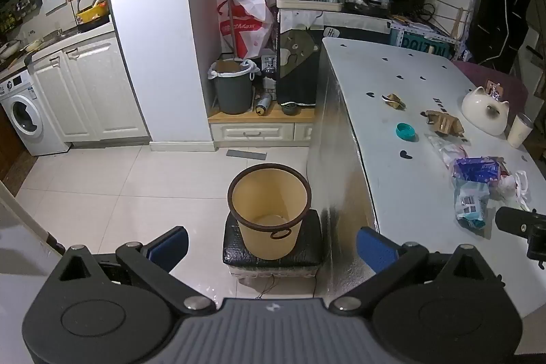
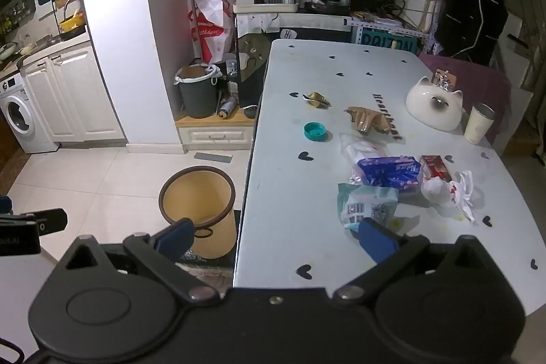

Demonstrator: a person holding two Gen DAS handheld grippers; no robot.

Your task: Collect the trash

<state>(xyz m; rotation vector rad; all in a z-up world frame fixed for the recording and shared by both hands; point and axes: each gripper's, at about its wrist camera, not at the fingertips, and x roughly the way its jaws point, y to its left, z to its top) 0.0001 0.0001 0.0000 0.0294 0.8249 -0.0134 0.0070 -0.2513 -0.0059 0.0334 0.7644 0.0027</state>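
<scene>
A tan waste bin (image 1: 269, 210) (image 2: 199, 210) with a dark rim stands empty on a black stool beside the white table (image 1: 392, 132) (image 2: 300, 193). Trash lies on the table: a teal-and-white packet (image 2: 367, 205) (image 1: 471, 203), a purple wrapper (image 2: 389, 171) (image 1: 476, 169), a red box (image 2: 436, 168), crumpled white plastic (image 2: 450, 191), a clear bag (image 2: 363, 145), brown crumpled paper (image 2: 368, 120) (image 1: 443, 121), a gold wrapper (image 2: 317, 99) (image 1: 394, 100) and a teal lid (image 2: 314, 130) (image 1: 405, 131). My left gripper (image 1: 271, 246) hangs open above the bin. My right gripper (image 2: 276, 237) is open over the table's near edge, its right finger by the teal packet.
A white cat-shaped bowl (image 2: 435, 108) and a cream cup (image 2: 479, 123) stand at the table's right. A grey lined bin (image 1: 233, 86) sits in an alcove beyond. Kitchen cabinets and a washing machine (image 1: 25, 115) are at the left across a tiled floor.
</scene>
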